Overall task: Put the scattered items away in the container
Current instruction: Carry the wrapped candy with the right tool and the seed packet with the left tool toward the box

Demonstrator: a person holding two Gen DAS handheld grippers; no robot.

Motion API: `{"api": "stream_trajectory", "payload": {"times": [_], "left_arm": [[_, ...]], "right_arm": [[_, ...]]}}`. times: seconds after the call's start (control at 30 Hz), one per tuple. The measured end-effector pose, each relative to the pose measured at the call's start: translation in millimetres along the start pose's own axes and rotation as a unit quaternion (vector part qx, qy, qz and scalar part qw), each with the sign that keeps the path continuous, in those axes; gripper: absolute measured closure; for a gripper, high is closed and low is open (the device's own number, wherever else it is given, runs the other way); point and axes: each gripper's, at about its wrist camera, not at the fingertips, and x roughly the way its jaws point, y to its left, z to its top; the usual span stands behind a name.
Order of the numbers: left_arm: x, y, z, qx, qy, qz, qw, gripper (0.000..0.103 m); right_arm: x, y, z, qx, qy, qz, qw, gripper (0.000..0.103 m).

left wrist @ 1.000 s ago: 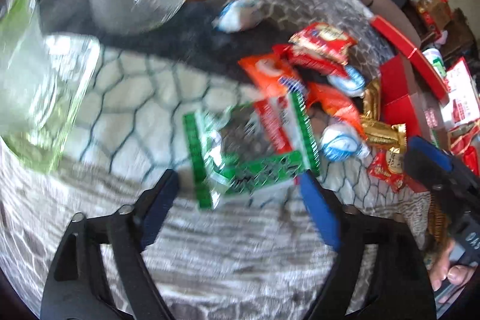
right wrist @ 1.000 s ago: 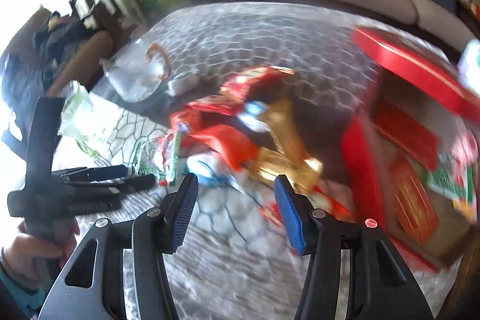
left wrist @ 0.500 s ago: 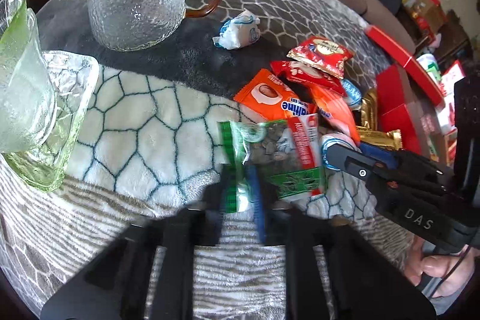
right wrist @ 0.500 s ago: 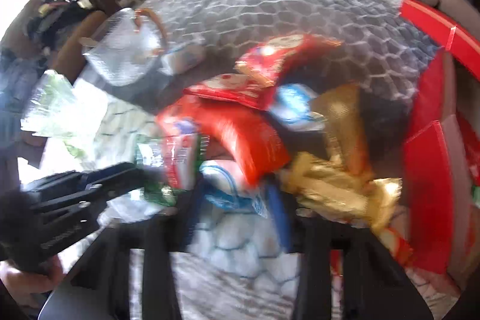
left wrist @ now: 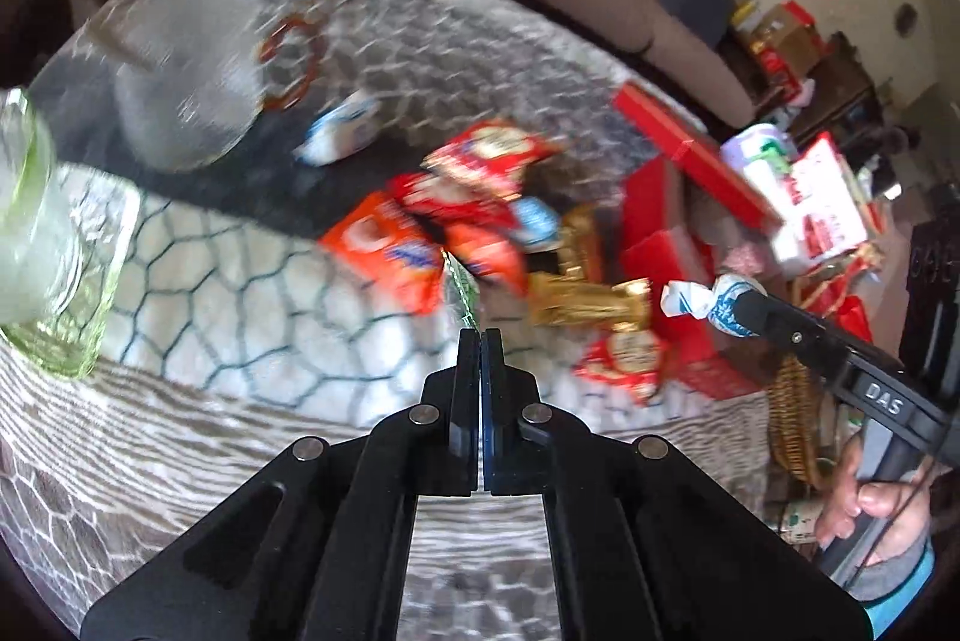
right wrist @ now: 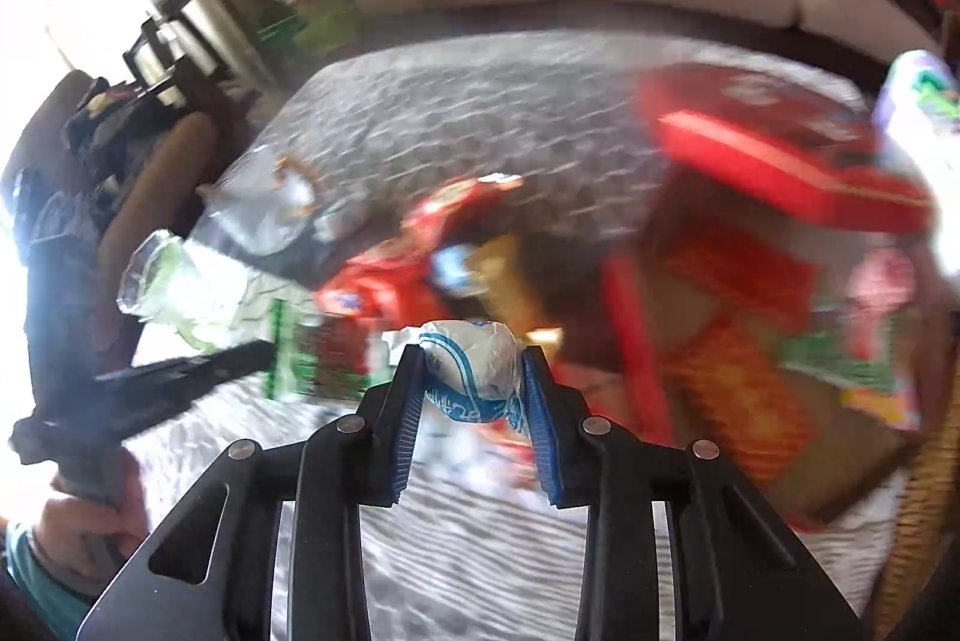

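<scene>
Pinching: right hand-held gripper point(right wrist: 474, 371) on blue-white candy point(right wrist: 471, 365), left hand-held gripper point(left wrist: 480, 341) on green packet point(left wrist: 462, 290)

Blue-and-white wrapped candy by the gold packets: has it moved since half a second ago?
Yes. The blue-and-white candy has left the blanket; the right gripper holds it, lifted off the snack pile toward the red box.

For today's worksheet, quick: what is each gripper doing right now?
Left gripper: closed on the green packet.
Right gripper: closed on the white-and-blue wrapped sweet.
</scene>
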Motion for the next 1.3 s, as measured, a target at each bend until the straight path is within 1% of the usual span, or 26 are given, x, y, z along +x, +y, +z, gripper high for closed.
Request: {"api": "stream_trajectory", "payload": {"times": [0.1, 0.17, 0.3, 0.4, 0.57, 0.63, 0.73, 0.8, 0.83, 0.87, 0.9, 0.93, 1.0, 1.1, 1.17, 1.23, 1.3], "left_arm": [[-10.0, -26.5, 5.4, 0.011, -0.003, -0.017, 0.9998, 0.102], [-14.8, -45.4, 10.2, 0.025, -0.008, -0.019, 0.9995, 0.102], [-24.0, -80.5, 19.8, 0.037, -0.014, -0.036, 0.9986, 0.102], [-27.1, -115.2, 25.8, 0.064, -0.017, -0.040, 0.9970, 0.102], [-10.1, -171.7, 32.9, 0.098, -0.008, -0.046, 0.9941, 0.102], [-1.1, -191.7, 33.2, 0.109, -0.006, -0.049, 0.9928, 0.102], [24.0, -218.5, 32.2, 0.117, 0.006, -0.053, 0.9917, 0.102], [44.2, -228.9, 31.0, 0.120, 0.018, -0.046, 0.9916, 0.102], [57.9, -232.6, 29.7, 0.123, 0.027, -0.034, 0.9915, 0.102], [71.9, -233.5, 28.4, 0.124, 0.036, -0.017, 0.9916, 0.102], [85.3, -232.7, 27.4, 0.124, 0.044, 0.000, 0.9914, 0.102], [94.7, -230.8, 26.3, 0.124, 0.048, 0.011, 0.9910, 0.102], [108.2, -225.2, 24.3, 0.123, 0.057, 0.023, 0.9905, 0.101], [110.9, -216.6, 22.8, 0.117, 0.057, 0.024, 0.9912, 0.090], [106.8, -213.7, 21.5, 0.116, 0.057, 0.018, 0.9914, 0.088], [99.0, -213.2, 21.3, 0.123, 0.056, 0.015, 0.9907, 0.088], [86.5, -209.6, 23.2, 0.129, 0.047, 0.011, 0.9905, 0.087]], "right_arm": [[-23.2, -28.7, -1.1, 0.020, -0.014, -0.017, 1.000, 0.071], [-34.7, -49.4, -2.2, 0.034, -0.021, -0.033, 0.999, 0.071], [-45.8, -89.6, -10.2, 0.065, -0.027, -0.053, 0.996, 0.071], [-47.4, -117.0, -15.5, 0.094, -0.032, -0.064, 0.993, 0.071], [-44.0, -148.1, -21.3, 0.130, -0.030, -0.068, 0.989, 0.070], [-37.9, -156.2, -23.8, 0.138, -0.020, -0.070, 0.988, 0.070], [-20.6, -167.7, -28.7, 0.144, 0.011, -0.075, 0.987, 0.070], [-5.6, -174.9, -33.0, 0.149, 0.040, -0.077, 0.985, 0.069], [-0.2, -177.8, -34.3, 0.147, 0.047, -0.088, 0.984, 0.069], [1.6, -179.8, -33.8, 0.144, 0.044, -0.097, 0.984, 0.070], [0.8, -181.5, -31.8, 0.142, 0.036, -0.107, 0.983, 0.065], [0.6, -183.6, -29.6, 0.143, 0.032, -0.115, 0.983, 0.063], [4.4, -189.2, -23.6, 0.140, 0.033, -0.123, 0.982, 0.062], [16.1, -192.9, -13.7, 0.116, 0.046, -0.148, 0.981, 0.062], [17.6, -195.5, -5.6, 0.113, 0.043, -0.139, 0.983, 0.062], [13.2, -199.6, 1.0, 0.128, 0.040, -0.120, 0.984, 0.062], [-0.2, -201.6, 5.2, 0.145, 0.036, -0.083, 0.985, 0.062]]}}
